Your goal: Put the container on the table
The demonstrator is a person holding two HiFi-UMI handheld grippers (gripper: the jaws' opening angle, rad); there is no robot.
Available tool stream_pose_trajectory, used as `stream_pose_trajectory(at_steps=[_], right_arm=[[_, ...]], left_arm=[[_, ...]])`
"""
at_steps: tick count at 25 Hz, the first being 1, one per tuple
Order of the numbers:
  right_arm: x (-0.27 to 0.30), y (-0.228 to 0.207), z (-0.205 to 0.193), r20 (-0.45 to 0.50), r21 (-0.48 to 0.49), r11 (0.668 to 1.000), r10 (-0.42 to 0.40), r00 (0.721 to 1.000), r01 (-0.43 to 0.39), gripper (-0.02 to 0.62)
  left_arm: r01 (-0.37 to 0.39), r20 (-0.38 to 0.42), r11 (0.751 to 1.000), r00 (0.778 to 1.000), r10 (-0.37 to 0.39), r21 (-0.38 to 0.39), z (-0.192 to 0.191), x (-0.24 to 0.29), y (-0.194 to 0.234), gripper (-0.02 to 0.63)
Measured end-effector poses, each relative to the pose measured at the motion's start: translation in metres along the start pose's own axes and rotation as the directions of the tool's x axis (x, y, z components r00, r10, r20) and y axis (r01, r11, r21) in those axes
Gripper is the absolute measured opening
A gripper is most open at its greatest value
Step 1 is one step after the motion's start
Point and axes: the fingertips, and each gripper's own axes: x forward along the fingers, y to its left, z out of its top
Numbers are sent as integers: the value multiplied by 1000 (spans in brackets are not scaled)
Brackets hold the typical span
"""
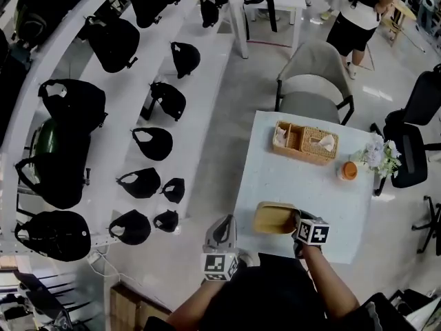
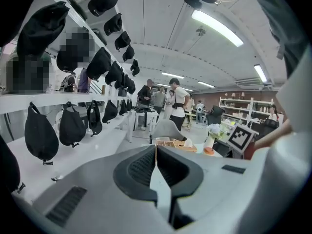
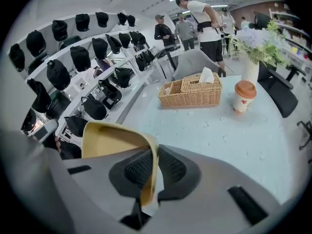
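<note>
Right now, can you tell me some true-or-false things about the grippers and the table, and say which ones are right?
1. The right gripper is shut on the container. True.
2. The left gripper holds a cup. False: its jaws are together with nothing between them.
3. The basket stands on the table. True.
4. The cup lies tipped over inside the basket. False: it stands upright on the table, between the basket and the flowers.
</note>
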Motion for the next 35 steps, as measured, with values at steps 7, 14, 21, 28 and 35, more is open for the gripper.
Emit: stream_pose_trajectory(at_steps=[7, 14, 21, 28, 35], right_arm=[[41, -6, 32, -29, 41, 999, -9, 1000, 10, 21], [93, 6, 50, -32, 122, 992, -21, 999, 25, 22], [131, 14, 38, -127, 85, 994, -57, 990, 68, 23], [163, -15, 35, -181, 34, 987, -149, 972, 158, 23], [186, -33, 24, -227, 52, 976, -194, 954, 211, 23]], left_arm=[[-61, -7, 997, 998, 61, -44, -2, 19, 21, 12], [34, -25, 998, 999, -36, -58, -1, 56, 35, 12], [130, -38, 991, 991, -131, -19, 13, 81, 52, 12], [122, -76, 992, 989, -125, -43, 1, 90, 77, 12], [117, -111, 990, 986, -125, -72, -9, 92, 88, 12]])
